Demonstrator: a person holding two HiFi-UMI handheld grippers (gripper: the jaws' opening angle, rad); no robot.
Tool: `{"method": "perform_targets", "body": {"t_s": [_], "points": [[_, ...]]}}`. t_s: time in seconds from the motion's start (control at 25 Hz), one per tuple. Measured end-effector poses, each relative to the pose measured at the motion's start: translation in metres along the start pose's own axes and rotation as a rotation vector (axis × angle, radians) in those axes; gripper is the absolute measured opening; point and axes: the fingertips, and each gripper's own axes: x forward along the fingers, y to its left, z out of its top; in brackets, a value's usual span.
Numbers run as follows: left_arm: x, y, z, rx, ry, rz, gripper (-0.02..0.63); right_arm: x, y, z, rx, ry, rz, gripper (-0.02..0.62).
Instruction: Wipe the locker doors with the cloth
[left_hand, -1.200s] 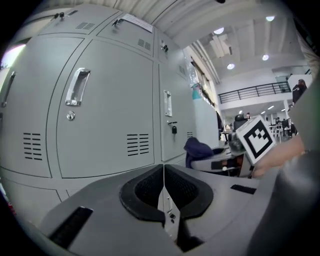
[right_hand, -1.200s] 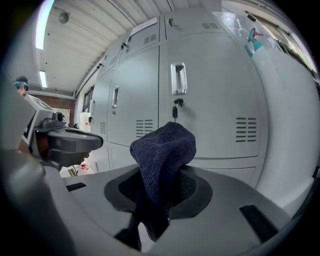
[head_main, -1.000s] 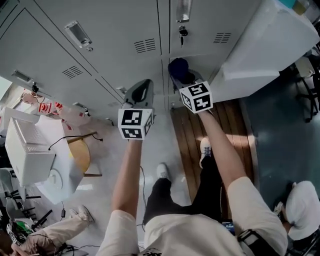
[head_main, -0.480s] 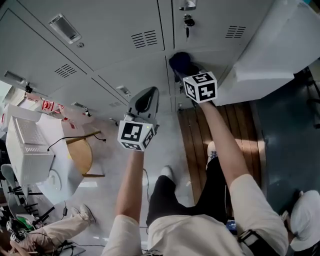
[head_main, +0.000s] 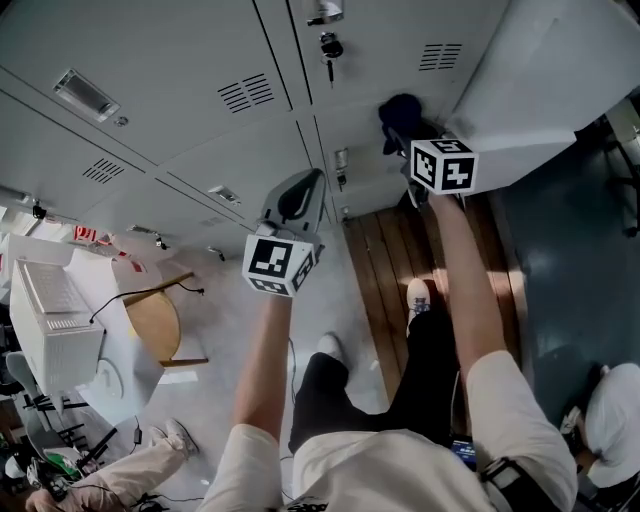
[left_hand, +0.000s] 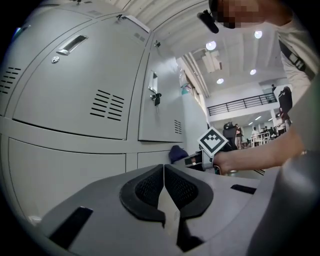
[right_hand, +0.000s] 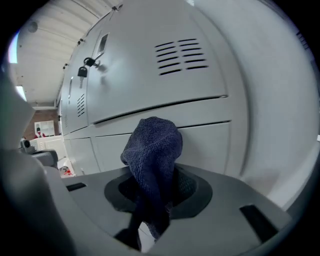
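Note:
A dark blue cloth (right_hand: 152, 150) sticks up from my right gripper (right_hand: 157, 187), whose jaws are shut on it. In the head view the cloth (head_main: 400, 115) sits against a lower grey locker door (head_main: 385, 165), just ahead of the right gripper (head_main: 405, 140). My left gripper (head_main: 298, 195) hovers in front of the lockers to the left, apart from them. Its jaws are shut with nothing between them, as the left gripper view shows (left_hand: 164, 180). The grey locker doors (left_hand: 75, 95) fill that view's left side.
A key hangs in a lock (head_main: 328, 47) on an upper door. An open locker door (head_main: 540, 90) juts out at the right. Below are a wooden floor strip (head_main: 385, 270), a white box (head_main: 55, 320), a round stool (head_main: 155, 325) and other people (head_main: 610, 420).
The right gripper with the cloth has moved to the right along the lower locker door. The left gripper has drifted slightly right and stays shut.

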Motion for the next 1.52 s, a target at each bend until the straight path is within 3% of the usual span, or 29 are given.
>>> {"method": "perform_targets", "body": {"t_s": [0.2,0.44,0.56,0.88,1.04,1.28,1.52], "points": [[0.014,-0.011,-0.003,-0.028,-0.011,-0.031,0.021,-0.03,-0.086,-0.006,0.082,0.018,-0.217,0.1],[0.016,-0.017,-0.012,-0.051,0.011,-0.032,0.021,-0.042,-0.097,-0.011,0.052,0.024,-0.247,0.101],[0.01,-0.016,-0.017,-0.048,0.027,-0.029,0.021,-0.035,-0.07,-0.017,0.008,0.039,-0.195,0.101],[-0.025,0.017,-0.029,-0.083,0.044,0.048,0.021,0.01,0.074,-0.04,-0.1,0.097,0.1,0.101],[-0.039,0.031,-0.037,-0.114,0.049,0.092,0.021,0.034,0.115,-0.054,-0.128,0.119,0.16,0.101],[-0.046,0.05,-0.05,-0.151,0.063,0.154,0.021,0.062,0.135,-0.063,-0.137,0.137,0.208,0.101],[-0.037,0.047,-0.06,-0.145,0.094,0.159,0.021,0.054,0.093,-0.066,-0.051,0.138,0.215,0.101]]}}
